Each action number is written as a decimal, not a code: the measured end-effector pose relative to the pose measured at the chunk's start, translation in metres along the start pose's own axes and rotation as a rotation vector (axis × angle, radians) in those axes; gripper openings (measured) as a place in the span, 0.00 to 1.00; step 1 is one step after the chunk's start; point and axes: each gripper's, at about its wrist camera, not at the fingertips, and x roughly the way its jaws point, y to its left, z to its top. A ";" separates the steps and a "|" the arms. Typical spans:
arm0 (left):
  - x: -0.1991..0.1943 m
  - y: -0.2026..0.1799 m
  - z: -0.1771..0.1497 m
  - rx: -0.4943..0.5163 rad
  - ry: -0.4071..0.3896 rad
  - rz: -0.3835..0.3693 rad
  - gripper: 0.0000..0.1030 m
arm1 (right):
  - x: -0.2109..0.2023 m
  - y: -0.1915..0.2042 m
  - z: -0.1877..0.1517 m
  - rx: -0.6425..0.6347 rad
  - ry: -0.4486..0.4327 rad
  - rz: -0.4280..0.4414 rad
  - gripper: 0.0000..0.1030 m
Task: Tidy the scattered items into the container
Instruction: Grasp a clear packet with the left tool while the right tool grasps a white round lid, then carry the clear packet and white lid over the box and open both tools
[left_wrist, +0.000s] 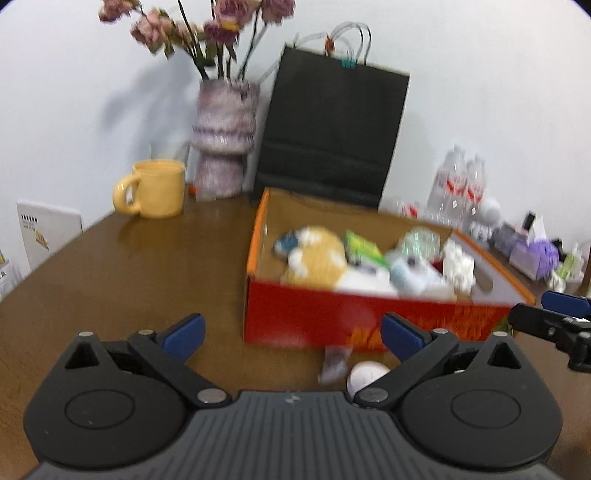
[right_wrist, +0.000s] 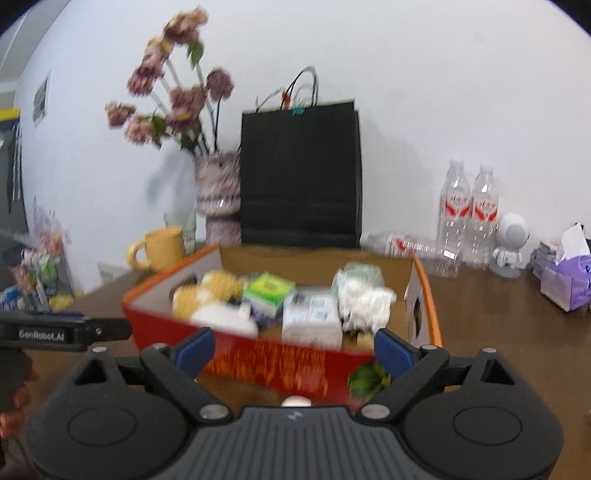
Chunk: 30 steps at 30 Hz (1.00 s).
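A red cardboard box with an orange rim stands on the brown table. It holds a yellow and white plush, a green packet, a white carton and other soft white items. On the table before the box lie a white round item, a small wrapper and a green item. My left gripper is open and empty, near the box front. My right gripper is open and empty too, facing the box.
Behind the box stand a black paper bag, a purple vase of dried flowers and a yellow mug. Water bottles, a white figurine and a purple tissue box lie right.
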 end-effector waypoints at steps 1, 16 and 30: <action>0.004 -0.002 -0.002 0.007 0.019 -0.004 1.00 | 0.003 0.001 -0.004 -0.003 0.020 -0.001 0.84; 0.056 -0.025 -0.008 0.003 0.160 -0.006 0.44 | 0.064 0.004 -0.027 0.026 0.275 -0.014 0.39; 0.048 -0.026 -0.016 0.030 0.131 -0.014 0.18 | 0.057 0.010 -0.034 0.000 0.241 -0.031 0.23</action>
